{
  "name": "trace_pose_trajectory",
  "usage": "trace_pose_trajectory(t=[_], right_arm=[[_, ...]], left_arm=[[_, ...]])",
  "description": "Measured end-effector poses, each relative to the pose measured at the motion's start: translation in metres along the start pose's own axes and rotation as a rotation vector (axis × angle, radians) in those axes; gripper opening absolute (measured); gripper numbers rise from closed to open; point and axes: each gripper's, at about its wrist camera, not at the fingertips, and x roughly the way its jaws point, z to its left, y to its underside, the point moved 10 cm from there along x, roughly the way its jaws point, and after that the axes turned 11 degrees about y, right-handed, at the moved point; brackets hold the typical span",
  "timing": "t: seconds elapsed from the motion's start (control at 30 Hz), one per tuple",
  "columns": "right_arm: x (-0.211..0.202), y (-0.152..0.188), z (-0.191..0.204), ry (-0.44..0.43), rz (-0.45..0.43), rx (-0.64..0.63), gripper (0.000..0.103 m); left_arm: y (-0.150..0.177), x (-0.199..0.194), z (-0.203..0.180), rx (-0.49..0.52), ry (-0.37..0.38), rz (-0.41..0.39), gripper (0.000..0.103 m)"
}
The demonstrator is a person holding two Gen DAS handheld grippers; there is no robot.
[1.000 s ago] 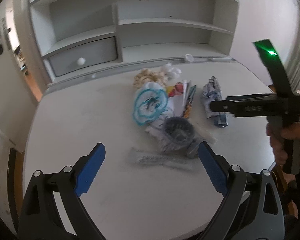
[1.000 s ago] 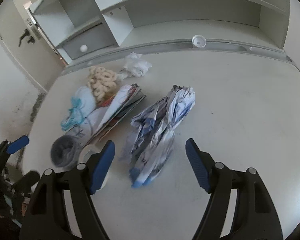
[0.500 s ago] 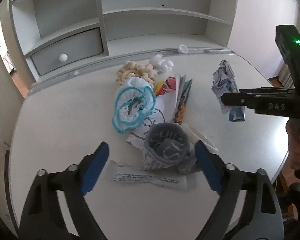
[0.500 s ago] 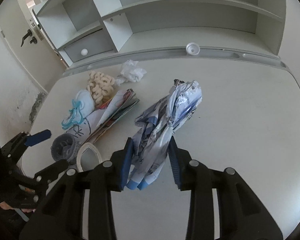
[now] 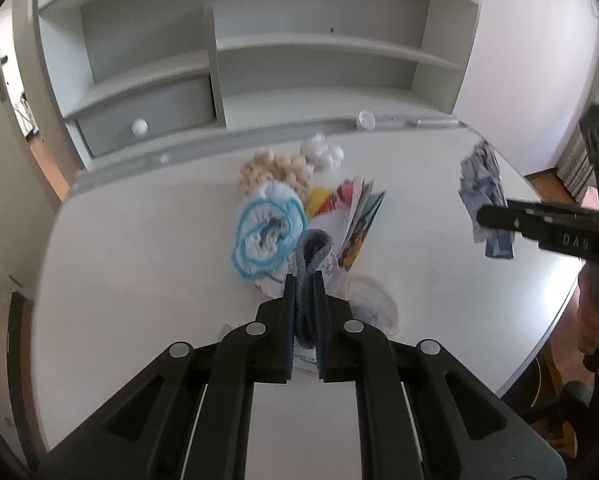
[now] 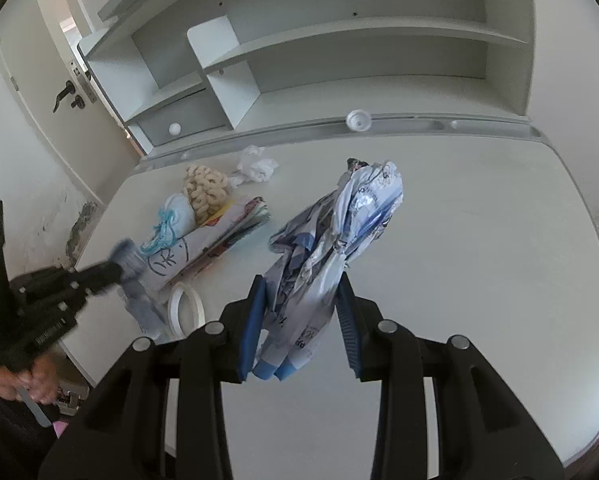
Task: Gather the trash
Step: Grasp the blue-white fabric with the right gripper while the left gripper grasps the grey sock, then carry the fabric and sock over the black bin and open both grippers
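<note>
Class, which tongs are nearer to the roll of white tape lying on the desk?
Left. The left tongs, shut on the grey sock, sit just beside the tape roll; the right tongs hold the crumpled wrapper farther off.

I count one table [image 6: 479,240], one grey sock [image 5: 313,256], one crumpled wrapper [image 6: 339,236], one tape roll [image 6: 185,310], one booklet [image 6: 215,236], one wad of tissue [image 6: 257,166], one bottle cap [image 6: 358,119], one drawer [image 5: 151,114] and two tools: left [image 5: 304,292], right [image 6: 299,296].

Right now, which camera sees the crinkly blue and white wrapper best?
The right wrist view: the crumpled wrapper fills the middle, pinched between the right gripper fingers. The left wrist view shows it small at the right edge, partly behind that gripper.
</note>
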Motion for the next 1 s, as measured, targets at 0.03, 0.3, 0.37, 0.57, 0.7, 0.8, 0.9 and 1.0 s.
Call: trace_pose_trajectory(t=[0.03, 0.3, 0.37, 0.57, 0.7, 0.8, 0.9, 1.0], right_arm=[[-0.005, 0.003, -0.007, 0.007, -0.006, 0.008, 0.035], [-0.053, 0.038, -0.094, 0.097, -0.058, 0.129, 0.035], [-0.072, 0.054, -0.131, 0.139, -0.077, 0.189, 0.035], [-0.130, 0.128, -0.249, 0.300, -0.107, 0.385, 0.035], [-0.162, 0.198, -0.320, 0.401, -0.092, 0.532, 0.035], [-0.177, 0.258, -0.361, 0.463, -0.061, 0.633, 0.035], [-0.179, 0.312, -0.389, 0.492, -0.014, 0.711, 0.035], [-0.171, 0.359, -0.405, 0.501, 0.041, 0.766, 0.035]], left_arm=[[-0.003, -0.003, -0.004, 0.007, 0.000, -0.006, 0.007], [-0.039, 0.005, -0.089, 0.116, 0.088, -0.069, 0.007], [-0.047, 0.013, -0.122, 0.143, 0.136, -0.080, 0.007], [-0.052, 0.043, -0.257, 0.291, 0.320, -0.076, 0.007], [-0.024, 0.066, -0.366, 0.416, 0.480, -0.022, 0.007], [0.003, 0.082, -0.427, 0.503, 0.563, 0.023, 0.007], [0.039, 0.104, -0.482, 0.581, 0.645, 0.091, 0.007], [0.081, 0.131, -0.525, 0.652, 0.704, 0.193, 0.007]])
